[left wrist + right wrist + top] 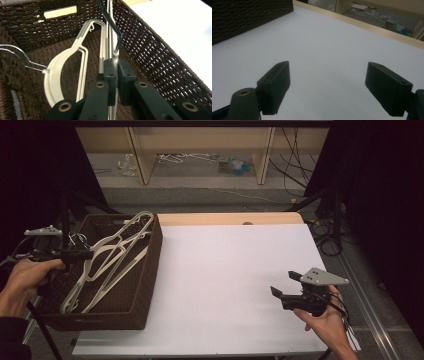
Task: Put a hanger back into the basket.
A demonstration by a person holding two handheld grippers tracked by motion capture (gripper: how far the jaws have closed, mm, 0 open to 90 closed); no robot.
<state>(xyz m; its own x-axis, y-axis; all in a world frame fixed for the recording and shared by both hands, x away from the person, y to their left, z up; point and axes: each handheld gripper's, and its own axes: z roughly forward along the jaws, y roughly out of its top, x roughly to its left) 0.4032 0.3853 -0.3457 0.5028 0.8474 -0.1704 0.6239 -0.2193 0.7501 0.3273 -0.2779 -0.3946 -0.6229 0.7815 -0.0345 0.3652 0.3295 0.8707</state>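
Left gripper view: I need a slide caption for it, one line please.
Left gripper shut on a cream hanger inside the brown wicker basket.

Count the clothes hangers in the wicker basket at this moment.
2 cream hangers can be told apart in the basket: one hanger clamped by the left gripper against the right wall, another hanger lying left of it. They overlap, so more may be hidden.

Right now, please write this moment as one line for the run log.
left hand-held gripper: shut on hanger in basket | right hand-held gripper: open, nothing held, over table
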